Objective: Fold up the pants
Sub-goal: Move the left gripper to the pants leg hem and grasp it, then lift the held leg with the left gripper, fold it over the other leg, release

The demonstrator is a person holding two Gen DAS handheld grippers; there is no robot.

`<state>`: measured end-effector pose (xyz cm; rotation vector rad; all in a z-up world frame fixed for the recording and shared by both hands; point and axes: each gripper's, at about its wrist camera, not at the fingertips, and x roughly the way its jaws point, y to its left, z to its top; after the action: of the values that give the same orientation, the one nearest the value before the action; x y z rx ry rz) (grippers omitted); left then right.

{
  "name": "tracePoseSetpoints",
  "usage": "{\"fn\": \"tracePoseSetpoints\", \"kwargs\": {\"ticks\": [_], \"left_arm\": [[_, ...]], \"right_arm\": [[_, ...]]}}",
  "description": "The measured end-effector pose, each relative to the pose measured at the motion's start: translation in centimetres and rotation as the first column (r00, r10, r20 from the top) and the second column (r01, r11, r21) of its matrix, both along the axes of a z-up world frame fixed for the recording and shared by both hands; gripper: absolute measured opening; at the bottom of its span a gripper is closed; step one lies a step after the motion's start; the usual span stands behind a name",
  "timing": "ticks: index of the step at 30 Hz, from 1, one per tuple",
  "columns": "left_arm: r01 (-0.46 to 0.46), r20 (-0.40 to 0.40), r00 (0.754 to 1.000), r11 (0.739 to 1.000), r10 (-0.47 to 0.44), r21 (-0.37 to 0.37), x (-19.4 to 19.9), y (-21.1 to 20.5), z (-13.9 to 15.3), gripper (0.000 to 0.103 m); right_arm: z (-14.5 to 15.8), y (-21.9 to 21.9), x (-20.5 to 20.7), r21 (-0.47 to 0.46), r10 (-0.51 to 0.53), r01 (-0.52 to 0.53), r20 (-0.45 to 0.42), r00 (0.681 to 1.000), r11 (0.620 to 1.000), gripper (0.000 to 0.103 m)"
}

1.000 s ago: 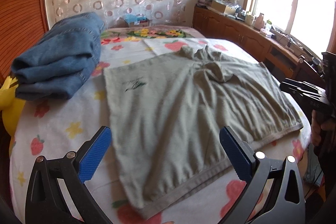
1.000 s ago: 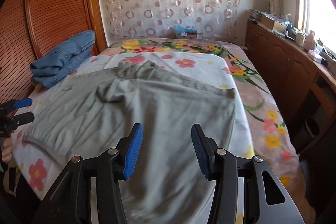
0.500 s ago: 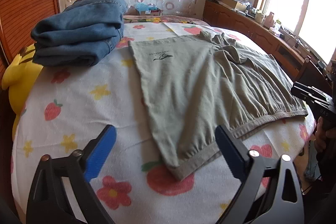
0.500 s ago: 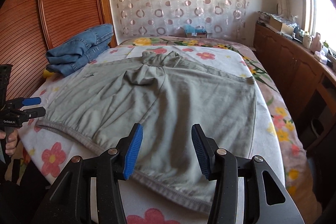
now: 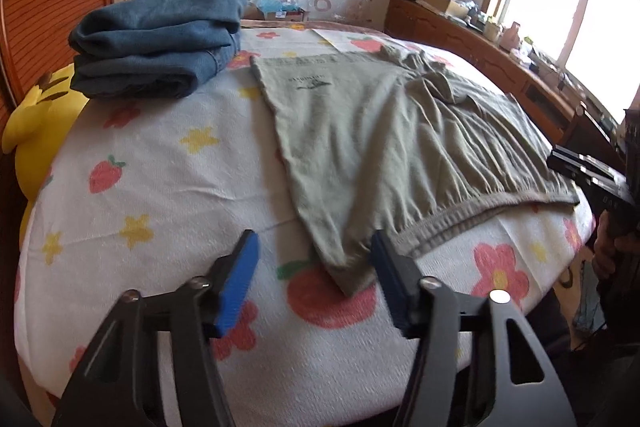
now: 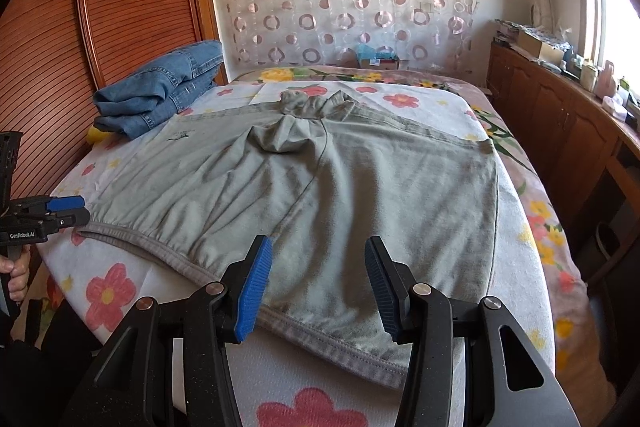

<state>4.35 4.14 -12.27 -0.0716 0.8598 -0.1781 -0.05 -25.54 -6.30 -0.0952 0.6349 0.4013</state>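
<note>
The left gripper point(image 5: 314, 277) is close to the near edge of the bed point(image 5: 168, 171). Its jaws are wide apart and hold nothing. One corner of the pants point(image 5: 384, 131) lies right between its blue pads point(image 5: 240, 281), so this corner looks like the easy place to grab.

The right gripper point(image 6: 316, 285) hangs over the waistband on the other side, near the same edge of the bed. Its jaws are spread apart too and hold nothing. The gray band runs just under its tips.

The pants are green-gray and lie flat across the middle of the bed, with the waistband at the near edge and the legs going toward the far end. They look soft, thin and light. They will bend and droop when lifted, not stay stiff. The cloth looks a bit rough, so it should not slip out of the pads. The waistband is thicker and has a stretchy bunch in it, so it is a good, strong spot to pinch. Grabbing both ends of the band should keep the cloth even. Grabbing only one layer could leave the bottom layer behind.

In the middle, farther back, the cloth is bunched into a lump that may need smoothing.

At the far left corner of the bed sit folded jeans point(image 6: 160, 87), well apart from the pants.
</note>
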Motion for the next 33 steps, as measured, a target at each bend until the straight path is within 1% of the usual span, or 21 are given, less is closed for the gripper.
{"fn": "tracePoseSetpoints", "kwargs": {"ticks": [3, 7, 9, 10, 12, 14, 15, 22, 26, 33], "left_arm": [[0.020, 0.004, 1.000, 1.000, -0.020, 0.011, -0.3, -0.5, -0.1, 0.051], [0.017, 0.006, 1.000, 1.000, -0.017, 0.021, -0.1, -0.7, -0.1, 0.045], [0.016, 0.012, 1.000, 1.000, -0.016, 0.024, -0.1, -0.8, -0.1, 0.035], [0.017, 0.014, 1.000, 1.000, -0.018, 0.021, -0.1, -0.8, -0.1, 0.032], [0.027, 0.014, 1.000, 1.000, -0.028, 0.012, 0.0, -1.0, -0.1, 0.018], [0.031, 0.019, 0.999, 0.999, -0.031, 0.019, 0.0, -1.2, -0.1, 0.009], [0.028, 0.024, 0.999, 0.999, -0.028, 0.020, 0.0, -1.2, -0.1, 0.007], [0.045, 0.064, 0.997, 0.999, -0.047, 0.030, -0.2, -2.1, 1.5, 0.006], [0.087, 0.090, 0.992, 0.995, -0.091, 0.047, 0.0, -3.4, 2.9, 0.006], [0.170, 0.129, 0.976, 0.983, -0.177, 0.063, 1.7, -6.3, 5.1, 0.005]], "right_arm": [[-0.1, 0.1, 0.1, 0.003, -0.002, 0.002, -0.002, 1.000, 1.000, 0.050], [-0.2, 0.5, 0.2, 0.006, -0.006, 0.006, -0.002, 1.000, 1.000, 0.050], [-0.3, 0.4, 0.2, 0.009, -0.011, 0.011, 0.000, 1.000, 1.000, 0.050], [-0.4, 0.2, 0.2, 0.012, -0.014, 0.014, 0.003, 1.000, 1.000, 0.050], [-0.5, 0.0, 0.3, 0.017, -0.017, 0.017, 0.004, 1.000, 1.000, 0.050], [-0.5, 0.0, 0.3, 0.020, -0.020, 0.020, 0.006, 1.000, 1.000, 0.050], [-0.6, -0.1, 0.3, 0.023, -0.021, 0.021, 0.006, 1.000, 1.000, 0.050], [-1.1, -0.6, 0.5, 0.038, -0.031, 0.031, 0.005, 1.000, 0.999, 0.050], [-1.4, -1.0, 0.4, 0.055, -0.036, 0.035, 0.006, 0.999, 0.998, 0.050], [-1.6, -2.1, 0.2, 0.072, -0.056, 0.056, 0.003, 0.998, 0.996, 0.050]]}}
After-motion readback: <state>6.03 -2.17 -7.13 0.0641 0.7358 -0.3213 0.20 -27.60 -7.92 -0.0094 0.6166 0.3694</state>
